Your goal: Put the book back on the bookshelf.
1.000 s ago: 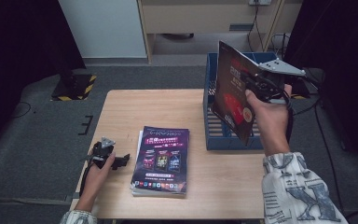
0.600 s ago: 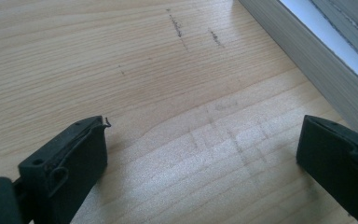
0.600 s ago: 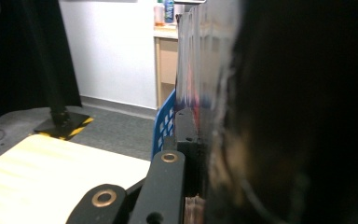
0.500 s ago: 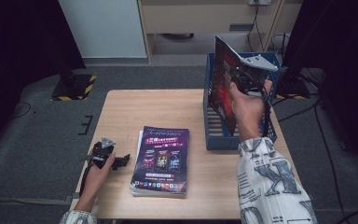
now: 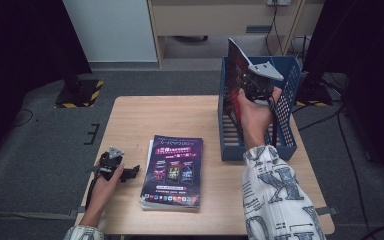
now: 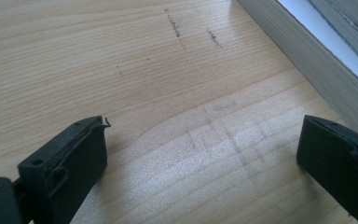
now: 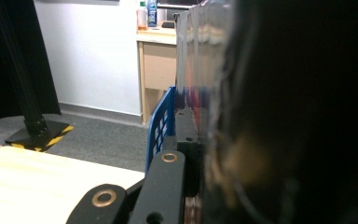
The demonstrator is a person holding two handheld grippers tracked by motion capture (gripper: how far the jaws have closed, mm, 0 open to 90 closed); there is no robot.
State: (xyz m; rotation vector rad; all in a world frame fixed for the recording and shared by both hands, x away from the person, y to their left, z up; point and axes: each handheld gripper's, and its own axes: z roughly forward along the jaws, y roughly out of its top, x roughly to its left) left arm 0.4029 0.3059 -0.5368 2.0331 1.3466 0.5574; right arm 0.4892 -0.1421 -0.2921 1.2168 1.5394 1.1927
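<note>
A: Where is the magazine [image 5: 236, 75] now?

B: I hold it in my right gripper [image 5: 256, 86], at the upper right of the high view. My jaws there are pressed together on it and pinch it near one edge. It stands almost upright, with its lower part already inside the blue basket [image 5: 286, 131]. In the right gripper view the glossy cover [image 7: 200, 60] is just beside my black jaw, and a piece of the blue wall [image 7: 161, 126] is behind it.

A: So this one is finished?

B: Not yet, I think. It is in the basket, but I did not let it go. I judge it must go lower and lean on the wall before I open.

A: And your other hand?

B: My left gripper [image 5: 122, 172] rests on the table [image 5: 170, 112], at the lower left of the high view, just beside the stack of magazines [image 5: 172, 172]. Its jaws are spread and nothing is between them; in the left gripper view I see bare wood and the side of the stack [image 6: 317, 60] at the upper right.

A: What is left, then?

B: The stack lies on the table, so I believe several magazines wait to go in the basket.
</note>
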